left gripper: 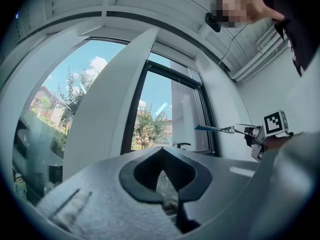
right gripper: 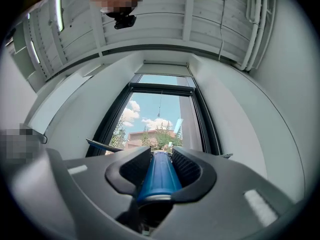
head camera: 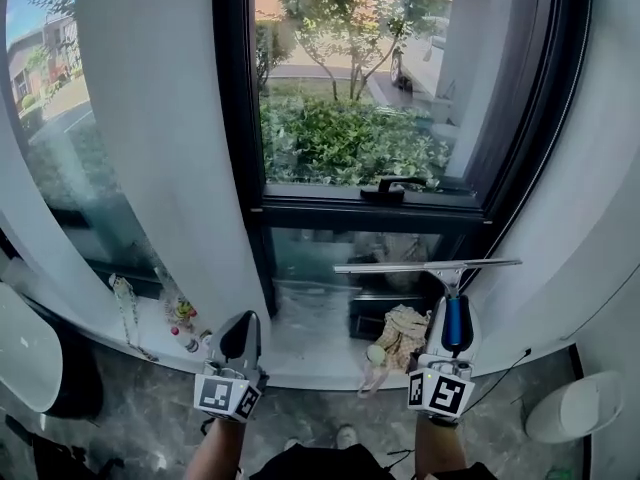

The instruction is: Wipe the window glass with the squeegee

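Note:
My right gripper [head camera: 452, 320] is shut on the blue handle [right gripper: 159, 174] of the squeegee [head camera: 430, 265]. Its long metal blade lies level in front of the lower pane of the window glass [head camera: 355, 78], just below the black crossbar. In the left gripper view the squeegee [left gripper: 216, 128] shows at the right, held out toward the window. My left gripper [head camera: 240, 340] hangs low at the left, near the sill, shut with nothing between its fingers. The window handle [head camera: 385, 188] sits on the crossbar.
A crumpled cloth [head camera: 400, 336] lies on the white sill [head camera: 310, 353] below the squeegee. Small bottles [head camera: 180, 318] stand on the sill at the left. White pillars [head camera: 160, 118] flank the black window frame. A white bin [head camera: 575, 408] stands on the floor at the right.

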Demonstrator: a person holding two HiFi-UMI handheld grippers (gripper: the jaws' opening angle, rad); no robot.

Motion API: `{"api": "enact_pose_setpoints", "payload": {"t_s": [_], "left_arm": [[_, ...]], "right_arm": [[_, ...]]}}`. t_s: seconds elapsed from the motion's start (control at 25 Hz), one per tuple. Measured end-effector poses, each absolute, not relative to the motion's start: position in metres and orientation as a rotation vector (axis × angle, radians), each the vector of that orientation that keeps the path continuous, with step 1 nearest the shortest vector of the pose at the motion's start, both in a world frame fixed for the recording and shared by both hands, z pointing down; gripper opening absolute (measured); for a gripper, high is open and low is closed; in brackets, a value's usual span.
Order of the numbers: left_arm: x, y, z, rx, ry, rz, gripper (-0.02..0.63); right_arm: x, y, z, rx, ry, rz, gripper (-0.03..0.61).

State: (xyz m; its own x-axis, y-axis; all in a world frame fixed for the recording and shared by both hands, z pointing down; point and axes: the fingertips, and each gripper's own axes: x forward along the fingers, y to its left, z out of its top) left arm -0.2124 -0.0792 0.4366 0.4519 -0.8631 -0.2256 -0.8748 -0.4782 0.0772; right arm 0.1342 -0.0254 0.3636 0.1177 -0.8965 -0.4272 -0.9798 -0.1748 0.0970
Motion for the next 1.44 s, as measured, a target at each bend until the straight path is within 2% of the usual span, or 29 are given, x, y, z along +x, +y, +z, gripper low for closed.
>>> {"api": "enact_pose_setpoints", "payload": {"t_s": [0.32,0.88,1.44], "left_arm": [[-0.232,-0.075,0.441,-2.66,1.552,0.338,0.0],[-0.185,-0.076,0.431,-2.652,1.543,0.384,0.0],[-0.181,-0.07,0.428,-2.639,1.562,0.37,0.0]], "right_arm": [[0.119,-0.005,0.371,-2.185,1.893,0.589,0.129],[0.145,-0.018,0.379,-2.162,1.984,0.607,0.129],[0.153,-0.013,0.381,-2.154,1.944,0.577,0.129]]}}
